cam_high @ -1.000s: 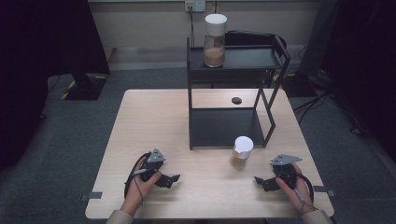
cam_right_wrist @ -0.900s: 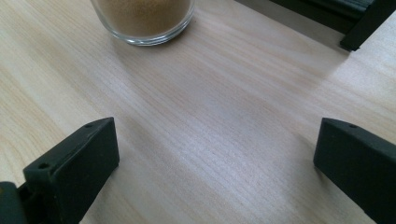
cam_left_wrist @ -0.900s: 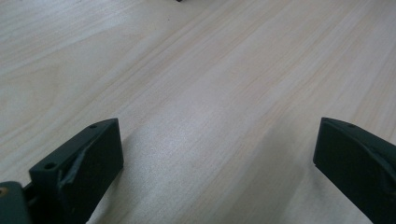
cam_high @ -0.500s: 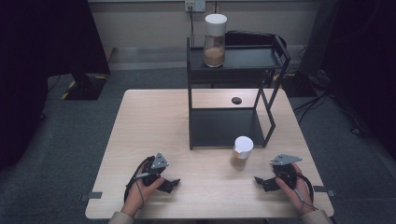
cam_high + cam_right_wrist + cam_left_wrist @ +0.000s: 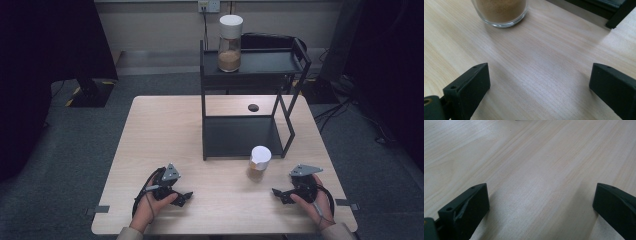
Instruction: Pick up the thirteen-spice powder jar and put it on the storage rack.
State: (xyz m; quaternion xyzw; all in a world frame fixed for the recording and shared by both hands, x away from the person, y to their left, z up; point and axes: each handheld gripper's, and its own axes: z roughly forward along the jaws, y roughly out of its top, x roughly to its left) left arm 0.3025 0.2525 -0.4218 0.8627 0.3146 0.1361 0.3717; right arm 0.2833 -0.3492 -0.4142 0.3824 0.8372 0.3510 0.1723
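A small glass jar (image 5: 259, 163) with a white lid and brown powder stands on the wooden table (image 5: 165, 130), just in front of the black two-tier shelf (image 5: 245, 135). A taller jar (image 5: 230, 43) of the same powder stands on the shelf's top tier. My left gripper (image 5: 184, 196) rests low at the table's front left, open, with bare wood (image 5: 539, 182) between its jaws. At the front right my right gripper (image 5: 278, 193) is open too, a short way to the right of the small jar, whose base (image 5: 500, 11) lies beyond its jaws.
A small black disc (image 5: 253, 107) lies on the table behind the shelf's lower tier. A black monitor stand (image 5: 90, 85) is on the floor at the left, and cables run along the floor at the right. The table's front edge is just behind both hands.
My left gripper has slid a little toward the front edge of the table. The right gripper and both jars have stayed put.
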